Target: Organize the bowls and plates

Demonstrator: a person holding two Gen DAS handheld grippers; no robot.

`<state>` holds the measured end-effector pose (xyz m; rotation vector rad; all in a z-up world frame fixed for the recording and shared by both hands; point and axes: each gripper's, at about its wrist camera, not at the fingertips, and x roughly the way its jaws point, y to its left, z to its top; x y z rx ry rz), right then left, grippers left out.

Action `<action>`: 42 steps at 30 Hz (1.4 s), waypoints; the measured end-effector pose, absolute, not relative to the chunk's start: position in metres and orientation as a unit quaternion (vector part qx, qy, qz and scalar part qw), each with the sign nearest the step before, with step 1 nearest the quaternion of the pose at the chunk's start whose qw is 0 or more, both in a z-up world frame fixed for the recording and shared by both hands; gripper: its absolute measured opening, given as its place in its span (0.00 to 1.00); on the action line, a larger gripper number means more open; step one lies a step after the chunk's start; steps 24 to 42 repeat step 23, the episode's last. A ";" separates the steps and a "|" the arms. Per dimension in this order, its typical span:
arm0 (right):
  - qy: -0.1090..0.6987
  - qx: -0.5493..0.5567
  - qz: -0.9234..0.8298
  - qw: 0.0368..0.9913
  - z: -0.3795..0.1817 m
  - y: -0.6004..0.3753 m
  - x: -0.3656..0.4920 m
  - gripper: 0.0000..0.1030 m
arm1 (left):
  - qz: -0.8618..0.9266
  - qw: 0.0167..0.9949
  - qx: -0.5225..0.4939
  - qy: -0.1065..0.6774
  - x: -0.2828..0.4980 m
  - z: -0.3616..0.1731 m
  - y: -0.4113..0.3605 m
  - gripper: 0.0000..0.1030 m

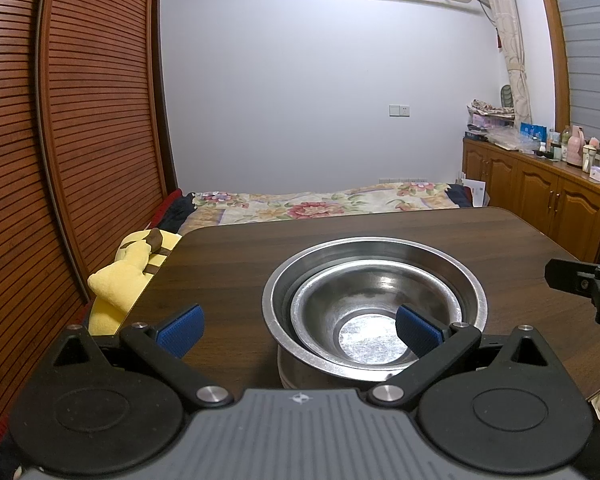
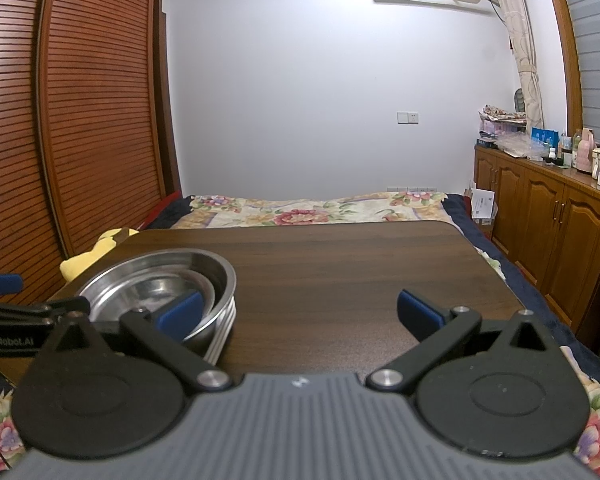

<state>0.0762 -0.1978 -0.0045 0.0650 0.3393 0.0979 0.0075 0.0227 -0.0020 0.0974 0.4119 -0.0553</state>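
1. Bedroom setting: a dark wood table (image 2: 340, 264) stands before a floral bed (image 2: 300, 210).
2. Steel bowls (image 1: 374, 312) sit nested on the table's left part.
3. Left gripper (image 1: 298, 330) is spread wide, holding nothing.
4. Right gripper (image 2: 300, 314) is likewise apart and empty.

Both low, bedward, over table (image 1: 236, 264)

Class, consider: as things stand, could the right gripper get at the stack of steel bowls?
Probably yes. The right gripper is open over bare table, and the stack of steel bowls sits just to its left. Only the left gripper, open at the bowls, might crowd it.
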 end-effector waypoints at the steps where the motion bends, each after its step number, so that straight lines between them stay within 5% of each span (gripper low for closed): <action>1: 0.169 0.032 0.049 0.984 -0.005 -0.198 0.076 1.00 | -0.028 0.977 0.048 0.204 0.008 -0.002 0.023 1.00; 42: 0.169 0.035 0.050 0.984 -0.005 -0.197 0.076 1.00 | -0.027 0.977 0.047 0.205 0.008 -0.003 0.023 1.00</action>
